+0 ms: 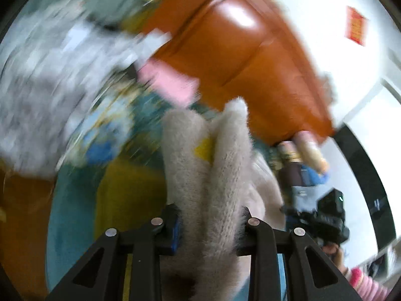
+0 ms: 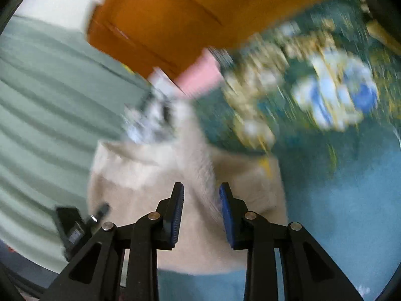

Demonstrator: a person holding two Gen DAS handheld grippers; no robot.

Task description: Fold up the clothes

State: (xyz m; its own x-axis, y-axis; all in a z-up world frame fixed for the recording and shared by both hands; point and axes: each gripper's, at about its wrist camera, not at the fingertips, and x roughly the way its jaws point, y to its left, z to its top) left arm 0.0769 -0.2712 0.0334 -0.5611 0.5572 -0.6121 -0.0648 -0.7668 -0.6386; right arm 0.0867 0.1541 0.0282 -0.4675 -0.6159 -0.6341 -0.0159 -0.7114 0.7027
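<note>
Both tools engaged with one fuzzy garment.

Left tool (image 1: 209,222) is clamped on the cream sweater (image 1: 220,155), its bunched folds running lengthwise straight away from the fingers. Right tool (image 2: 201,210) stands parted, a ridge of sweater (image 2: 150,175) between, over the teal bedspread (image 2: 338,213).

Home bedroom, my workspace: teal patterned bedspread (image 2: 338,200), orange wooden headboard (image 1: 250,57), green curtain (image 2: 50,125), pink cloth (image 1: 170,85).
</note>
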